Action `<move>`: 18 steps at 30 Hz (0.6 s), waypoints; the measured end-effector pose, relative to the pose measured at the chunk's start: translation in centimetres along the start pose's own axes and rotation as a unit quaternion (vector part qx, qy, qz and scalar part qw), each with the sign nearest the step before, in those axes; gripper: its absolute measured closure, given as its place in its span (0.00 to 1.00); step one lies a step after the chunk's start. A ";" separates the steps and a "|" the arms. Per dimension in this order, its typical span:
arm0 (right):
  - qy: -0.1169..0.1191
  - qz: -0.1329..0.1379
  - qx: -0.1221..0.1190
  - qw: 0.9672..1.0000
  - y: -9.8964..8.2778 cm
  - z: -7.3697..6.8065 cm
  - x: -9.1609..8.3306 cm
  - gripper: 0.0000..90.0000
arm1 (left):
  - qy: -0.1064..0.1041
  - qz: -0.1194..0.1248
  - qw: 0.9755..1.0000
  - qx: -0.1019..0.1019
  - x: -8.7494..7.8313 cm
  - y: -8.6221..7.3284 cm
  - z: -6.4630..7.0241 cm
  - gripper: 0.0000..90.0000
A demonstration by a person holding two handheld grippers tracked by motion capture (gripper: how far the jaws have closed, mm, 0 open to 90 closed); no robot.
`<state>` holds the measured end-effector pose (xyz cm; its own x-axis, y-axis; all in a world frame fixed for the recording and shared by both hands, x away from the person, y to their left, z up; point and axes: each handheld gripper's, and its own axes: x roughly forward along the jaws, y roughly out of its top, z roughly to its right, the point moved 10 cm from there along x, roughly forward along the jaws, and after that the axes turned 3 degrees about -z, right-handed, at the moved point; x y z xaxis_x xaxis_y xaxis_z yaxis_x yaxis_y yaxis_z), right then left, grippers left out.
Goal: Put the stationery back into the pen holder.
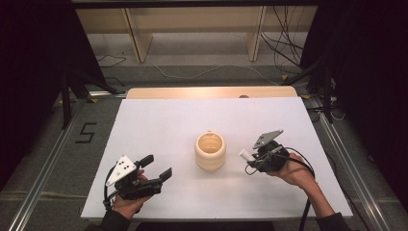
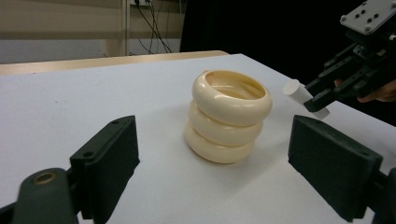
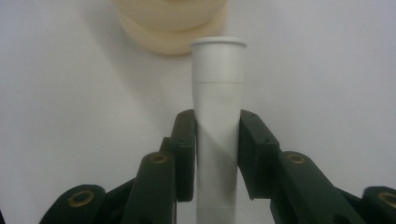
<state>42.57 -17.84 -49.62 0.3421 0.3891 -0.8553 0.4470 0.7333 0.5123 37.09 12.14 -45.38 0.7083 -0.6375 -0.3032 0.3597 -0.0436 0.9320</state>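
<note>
A cream ribbed vase (image 1: pixel 210 151) made of three stacked rings stands open-topped in the middle of the white table (image 1: pixel 163 120). My right gripper (image 1: pixel 251 156) is just to its right, shut on a white tube (image 1: pixel 244 154) whose flared end points at the vase. In the right gripper view the white tube (image 3: pixel 217 116) rises between the two jaws toward the vase (image 3: pixel 170 23). My left gripper (image 1: pixel 157 167) rests open at the front left, with nothing between its jaws. In the left gripper view, the vase (image 2: pixel 229 116) stands ahead and the tube (image 2: pixel 304 97) is at the right.
A wooden strip (image 1: pixel 211 92) runs along the table's far edge. Beyond it are wooden frame legs (image 1: pixel 137 36) and loose cables (image 1: pixel 284 45) on the floor. Metal rails (image 1: pixel 351 168) border both sides of the table.
</note>
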 end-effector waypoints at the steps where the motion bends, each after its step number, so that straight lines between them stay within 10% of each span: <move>1: -0.002 0.006 0.003 1.000 0.2 0.0 -0.1 0.77 | 0.000 0.000 1.000 -0.001 0.0 0.0 0.0 0.17; 18: -0.016 0.121 0.045 0.992 2.9 0.6 -1.6 0.77 | 0.000 0.000 1.000 0.000 0.0 0.0 0.0 0.17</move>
<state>43.83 -16.64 -46.74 0.4736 0.5288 -0.7043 0.4198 0.5675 0.7083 37.09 12.13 -45.40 0.7080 -0.6374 -0.3039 0.3598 -0.0447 0.9320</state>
